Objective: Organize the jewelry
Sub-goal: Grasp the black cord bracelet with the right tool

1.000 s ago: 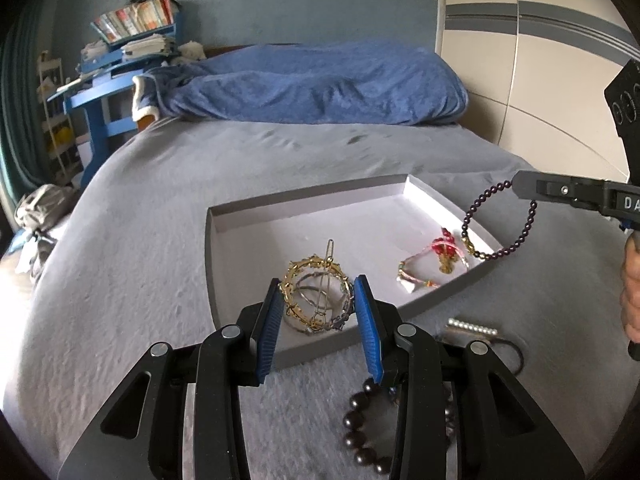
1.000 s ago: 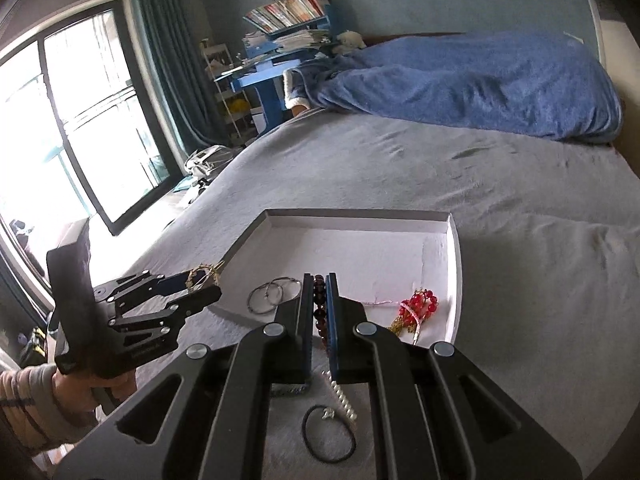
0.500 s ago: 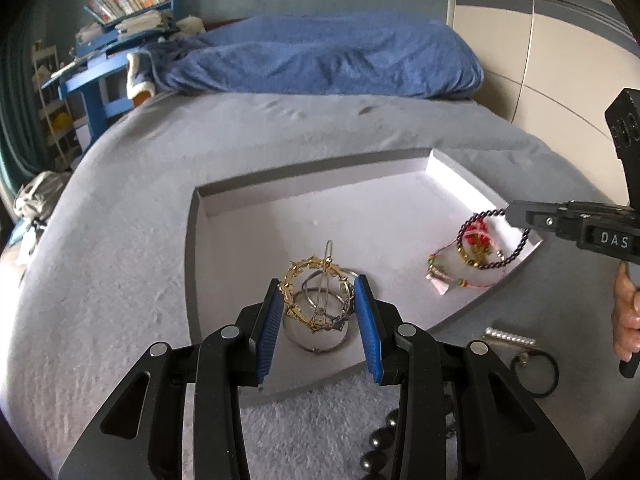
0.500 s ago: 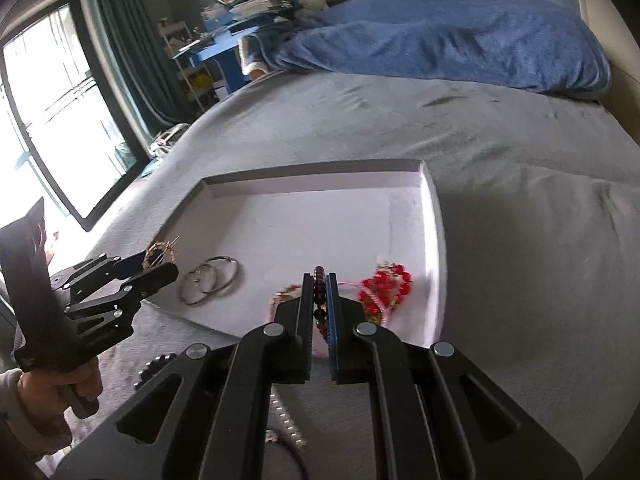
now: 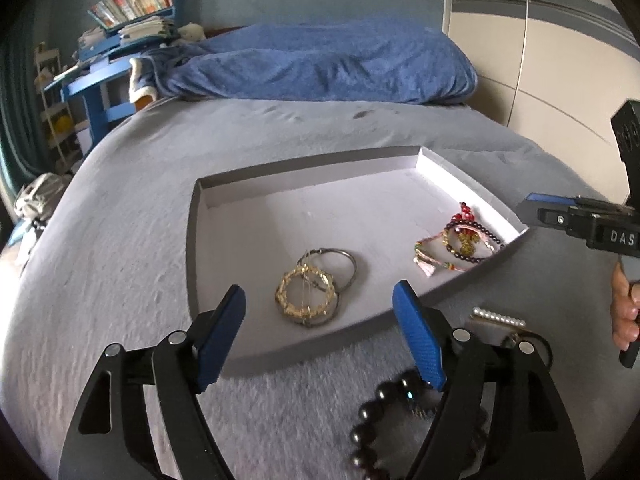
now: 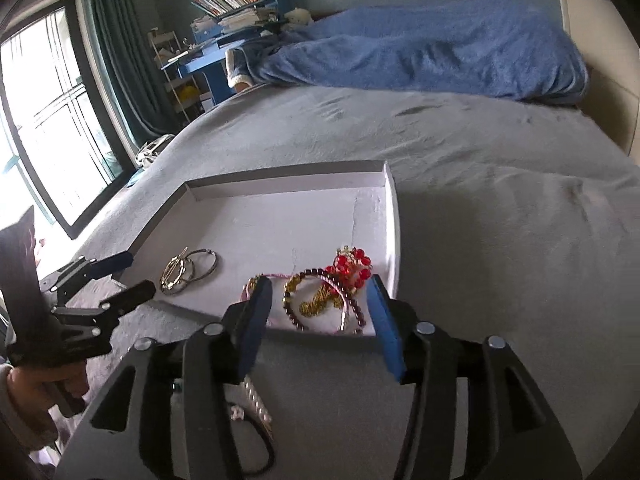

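A grey bed (image 5: 120, 240) fills both views, with a rumpled blue blanket (image 5: 320, 64) heaped at its far end. On the bedcover sits a shallow grey tray (image 5: 192, 240) with a pale lining, its near rim just ahead of both tools. The left gripper (image 5: 318, 336) hangs low over the tray's near edge with its blue-padded fingers spread wide and nothing between them; the right gripper (image 6: 316, 320) is likewise spread wide and empty at the tray's near right corner. Inside the tray, on the left, a gold bracelet (image 5: 306, 294) lies flat, overlapping a thin silver hoop (image 5: 340, 264). In the right corner a dark beaded bracelet (image 6: 320, 300) rests in a small tangle with a red bead ornament (image 6: 352, 266) and a pink cord bracelet (image 5: 430, 262), all touching one another. Outside the tray, on the bedcover near the left gripper's right finger, lies a string of large dark beads (image 5: 380, 408). Just beside it are a short row of pearls (image 5: 498, 316) and a black hair tie (image 6: 256, 448), the hair tie partly hidden behind the gripper frames.
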A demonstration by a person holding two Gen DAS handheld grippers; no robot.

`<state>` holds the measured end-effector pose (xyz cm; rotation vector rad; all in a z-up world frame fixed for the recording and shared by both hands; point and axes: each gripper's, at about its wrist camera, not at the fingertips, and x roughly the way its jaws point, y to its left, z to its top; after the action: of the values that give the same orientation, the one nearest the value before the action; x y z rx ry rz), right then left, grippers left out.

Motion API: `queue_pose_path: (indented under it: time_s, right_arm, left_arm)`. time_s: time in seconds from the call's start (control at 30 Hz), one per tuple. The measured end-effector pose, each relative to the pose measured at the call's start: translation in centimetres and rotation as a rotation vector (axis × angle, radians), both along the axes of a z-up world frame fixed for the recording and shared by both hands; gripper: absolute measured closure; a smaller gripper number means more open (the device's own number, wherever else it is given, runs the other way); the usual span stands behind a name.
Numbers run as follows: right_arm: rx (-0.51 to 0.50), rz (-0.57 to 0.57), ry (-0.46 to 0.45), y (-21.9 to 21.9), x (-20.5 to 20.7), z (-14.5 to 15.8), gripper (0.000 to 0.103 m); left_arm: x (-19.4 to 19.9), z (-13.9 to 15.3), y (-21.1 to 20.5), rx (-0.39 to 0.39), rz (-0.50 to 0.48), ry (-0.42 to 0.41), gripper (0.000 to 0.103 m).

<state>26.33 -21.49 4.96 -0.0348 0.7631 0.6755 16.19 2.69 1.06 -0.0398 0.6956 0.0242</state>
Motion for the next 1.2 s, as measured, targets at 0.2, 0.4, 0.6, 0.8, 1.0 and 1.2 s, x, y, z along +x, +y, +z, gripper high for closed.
queue_pose_path:
  time_s: [0.2, 0.4, 0.6, 0.8, 1.0, 1.2]
  right_arm:
    - [0.006, 0.010, 0.005, -1.3, -2.6, -0.7, 0.051]
    - [0.008, 0.009, 0.030, -1.9, -4.8, -1.9, 0.047]
    - [-0.009, 0.012, 0.041, -2.1, -7.1, -3.2, 0.047]
    - [-0.024, 0.046, 0.049, -1.8, -9.2, -4.3, 0.047]
    - [-0.086, 0.086, 0.038, -0.1, -9.8, -4.8, 0.047]
    - [-0.136, 0.103, 0.047, 1.8, -9.3, -5.3, 0.047]
  left_arm:
    - [-2.6, -0.2, 0.1, -0.021, 0.005, -0.014, 0.025]
    - [-4.8, -0.2, -0.2, -0.050, 0.003, -0.016, 0.025]
    - [-6.7, -0.8, -0.3, -0.075, 0.011, -0.012, 0.025]
    - [-8.4, -1.6, -0.1, -0.123, 0.008, -0.003, 0.025]
    - [-7.8, -2.2, -0.5, -0.091, 0.021, 0.031, 0.025]
    - [-7.0, -3.3, 0.7, -0.125, 0.074, 0.088, 0.025]
